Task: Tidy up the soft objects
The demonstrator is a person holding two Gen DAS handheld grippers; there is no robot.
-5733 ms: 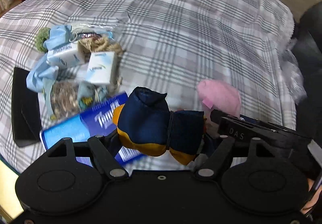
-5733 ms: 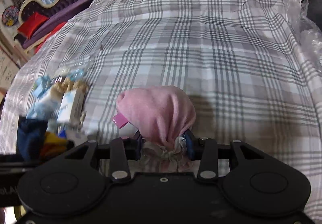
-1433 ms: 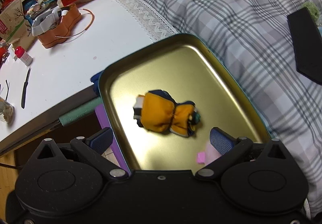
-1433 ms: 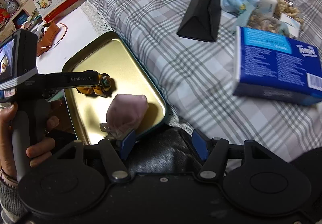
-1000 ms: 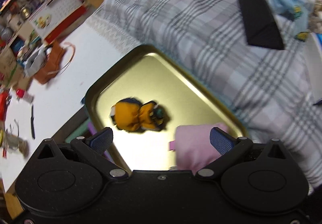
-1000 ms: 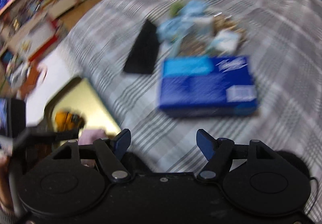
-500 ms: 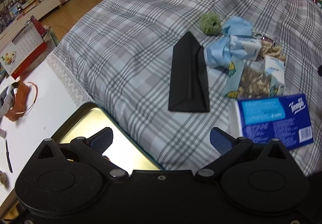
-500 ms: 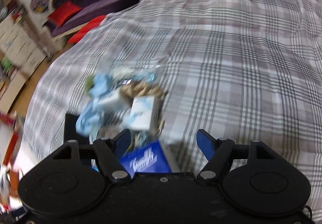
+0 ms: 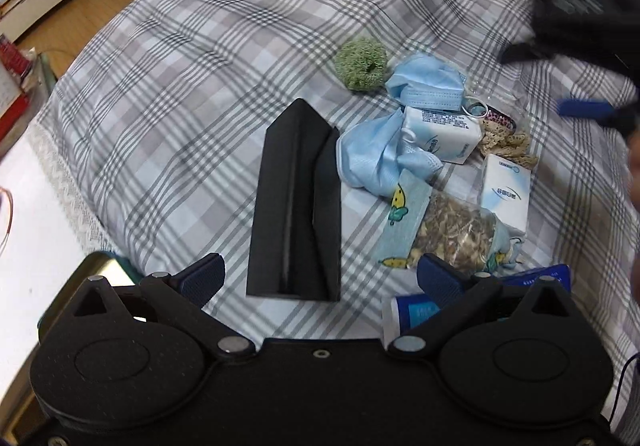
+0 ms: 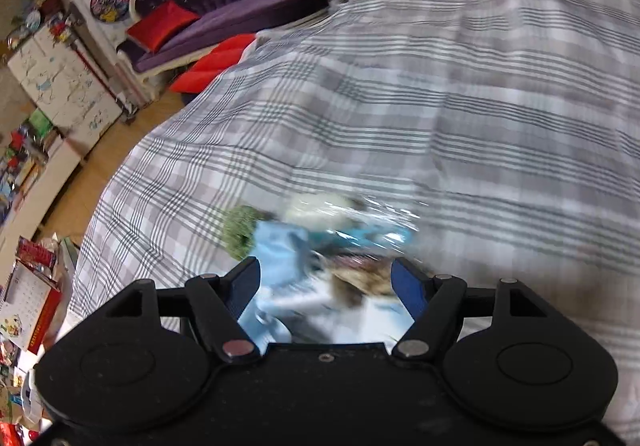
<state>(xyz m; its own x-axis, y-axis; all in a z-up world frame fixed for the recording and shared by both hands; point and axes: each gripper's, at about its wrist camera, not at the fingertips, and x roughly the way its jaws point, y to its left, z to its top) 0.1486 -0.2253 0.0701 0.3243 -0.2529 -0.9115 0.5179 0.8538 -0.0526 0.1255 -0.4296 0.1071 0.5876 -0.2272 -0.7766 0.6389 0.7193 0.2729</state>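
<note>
A pile of small things lies on the plaid bedspread: a green fuzzy ball, blue face masks, two white tissue packs, a bag of dried bits and beige lace. My left gripper is open and empty above the near end of a black folded case. My right gripper is open and empty just over the pile; the green ball and a mask show blurred between its fingers. The right gripper also shows in the left wrist view at the upper right.
The gold tray's corner peeks out at lower left beside a white table. A blue tissue box lies under my left gripper's right finger. A purple sofa with red cushions stands beyond the bed.
Both grippers let go of the navy-yellow and pink pouches in the gold tray, then swung back over the bed. The right gripper has dropped closer to the pile.
</note>
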